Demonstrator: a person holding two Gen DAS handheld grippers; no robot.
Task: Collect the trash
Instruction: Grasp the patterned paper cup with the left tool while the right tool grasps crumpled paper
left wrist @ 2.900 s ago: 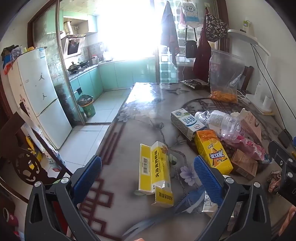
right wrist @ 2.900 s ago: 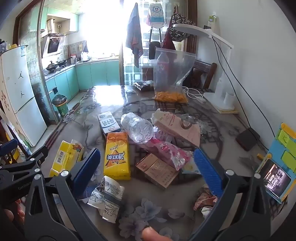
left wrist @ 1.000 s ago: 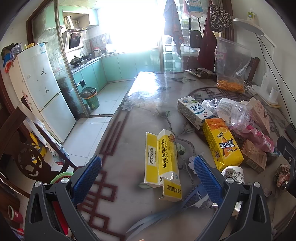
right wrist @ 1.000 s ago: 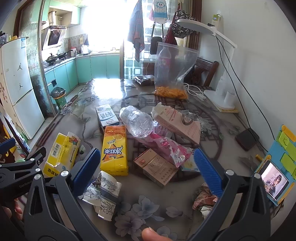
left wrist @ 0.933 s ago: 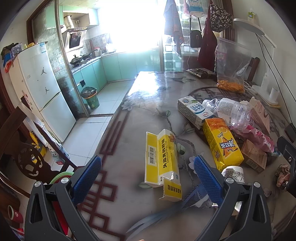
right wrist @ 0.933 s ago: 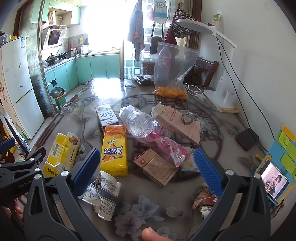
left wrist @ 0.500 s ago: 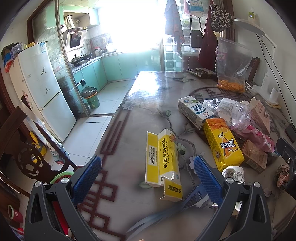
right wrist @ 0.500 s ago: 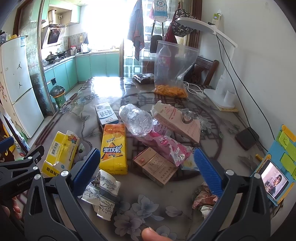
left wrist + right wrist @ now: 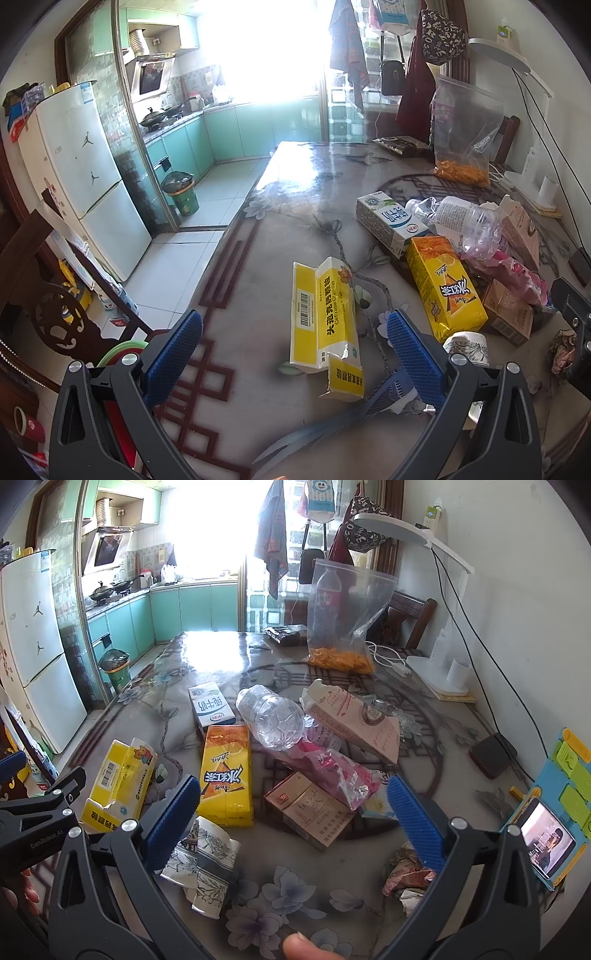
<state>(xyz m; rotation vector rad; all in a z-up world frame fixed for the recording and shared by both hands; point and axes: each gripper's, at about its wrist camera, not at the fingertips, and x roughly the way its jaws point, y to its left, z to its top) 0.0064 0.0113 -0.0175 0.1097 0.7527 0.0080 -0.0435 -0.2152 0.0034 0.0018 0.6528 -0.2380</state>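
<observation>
Trash lies in a heap on the patterned table (image 9: 295,192). A torn yellow medicine box (image 9: 325,325) lies just ahead of my open, empty left gripper (image 9: 293,343); it also shows in the right wrist view (image 9: 118,779). An orange drink carton (image 9: 225,775), a milk carton (image 9: 210,707), a crushed clear bottle (image 9: 271,716), a pink wrapper (image 9: 332,771), a brown cigarette box (image 9: 308,810) and a crumpled paper cup (image 9: 201,864) lie ahead of my open, empty right gripper (image 9: 291,812).
A green waste bin (image 9: 181,192) stands on the kitchen floor left of the table. A clear bag with orange snacks (image 9: 340,627), a white desk lamp (image 9: 439,672), a dark puck (image 9: 493,755) and a small screen (image 9: 546,845) sit at the right. A wooden chair (image 9: 44,295) stands at the left.
Both grippers have drifted slightly; the trash sits a touch lower and nearer in the right wrist view. Nothing was taken hold of or moved on the table.
</observation>
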